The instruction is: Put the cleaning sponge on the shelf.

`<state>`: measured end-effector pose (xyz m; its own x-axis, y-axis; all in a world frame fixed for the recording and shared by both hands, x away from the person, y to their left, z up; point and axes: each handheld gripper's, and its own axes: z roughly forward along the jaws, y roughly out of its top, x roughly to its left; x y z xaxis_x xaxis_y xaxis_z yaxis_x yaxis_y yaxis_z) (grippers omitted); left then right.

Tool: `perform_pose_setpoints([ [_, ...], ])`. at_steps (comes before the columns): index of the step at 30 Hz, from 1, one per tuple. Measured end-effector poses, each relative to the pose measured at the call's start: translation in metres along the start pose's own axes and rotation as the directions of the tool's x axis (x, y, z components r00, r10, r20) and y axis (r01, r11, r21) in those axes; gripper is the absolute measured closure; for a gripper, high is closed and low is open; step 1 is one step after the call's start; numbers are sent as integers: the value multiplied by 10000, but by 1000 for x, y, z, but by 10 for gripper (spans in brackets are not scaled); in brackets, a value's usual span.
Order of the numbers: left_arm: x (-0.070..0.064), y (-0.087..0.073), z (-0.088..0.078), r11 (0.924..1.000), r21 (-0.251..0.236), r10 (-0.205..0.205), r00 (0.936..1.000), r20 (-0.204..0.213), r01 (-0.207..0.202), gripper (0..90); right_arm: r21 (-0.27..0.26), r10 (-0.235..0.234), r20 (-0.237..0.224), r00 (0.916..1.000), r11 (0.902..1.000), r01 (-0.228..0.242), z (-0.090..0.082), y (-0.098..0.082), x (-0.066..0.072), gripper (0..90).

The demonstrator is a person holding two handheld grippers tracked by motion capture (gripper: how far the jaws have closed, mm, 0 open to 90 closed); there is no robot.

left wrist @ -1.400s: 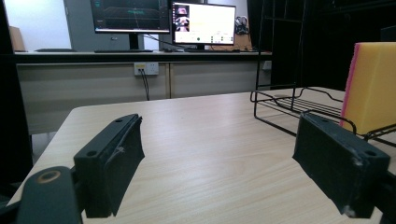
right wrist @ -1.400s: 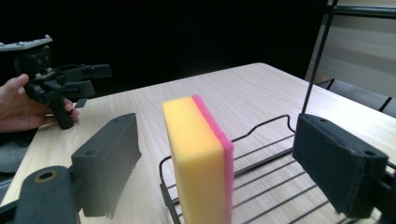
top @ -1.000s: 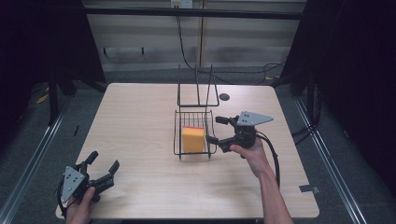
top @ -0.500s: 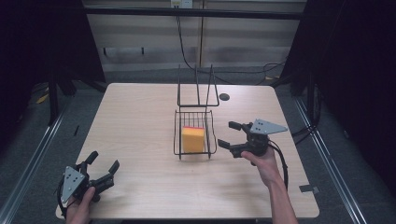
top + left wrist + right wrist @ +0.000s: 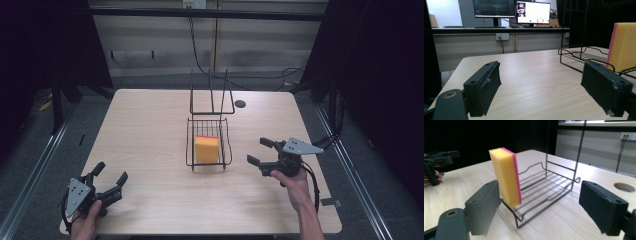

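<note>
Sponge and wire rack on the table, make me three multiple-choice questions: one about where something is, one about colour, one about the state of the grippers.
1. Where is the sponge?
A. flat on the bare table
B. standing on edge in the wire rack
C. held by the right gripper

2. What colours does the sponge show?
A. yellow with a pink layer
B. green with a white layer
C. all blue

3. How do the jaws of the two grippers stand?
A. both shut
B. left shut, right open
C. both open and holding nothing

Answers:
1 B, the sponge stands upright at the near end of the rack's tray.
2 A, the right gripper view shows a yellow body with a pink face.
3 C, the left gripper and the right gripper both have their jaws spread with only table between them.
</note>
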<state>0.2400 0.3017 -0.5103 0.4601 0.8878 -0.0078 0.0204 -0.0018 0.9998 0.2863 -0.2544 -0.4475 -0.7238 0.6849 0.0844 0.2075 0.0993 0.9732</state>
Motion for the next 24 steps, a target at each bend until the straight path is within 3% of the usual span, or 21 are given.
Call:
perform_pose_setpoints([
  [8,0,0,0,10000,-16,-27,10000,1,27,154,61,10,742,9972,10000,-15,-20,-10,-2,149],
  [10,0,0,0,10000,-14,-34,10000,-17,34,155,-20,202,1052,9942,9998,-201,-31,-11,-4,140],
  [13,0,0,0,10000,-19,-36,10000,-20,36,155,-50,256,1166,9929,9997,-252,-37,-13,-4,138],
  [16,0,0,0,10000,-18,-37,10000,-30,37,155,-44,308,1621,9863,9995,-305,-49,-18,-6,138],
  [24,0,0,0,10000,-18,-37,10000,-31,37,155,-51,399,2286,9727,9992,-398,-66,-26,-7,136],
])
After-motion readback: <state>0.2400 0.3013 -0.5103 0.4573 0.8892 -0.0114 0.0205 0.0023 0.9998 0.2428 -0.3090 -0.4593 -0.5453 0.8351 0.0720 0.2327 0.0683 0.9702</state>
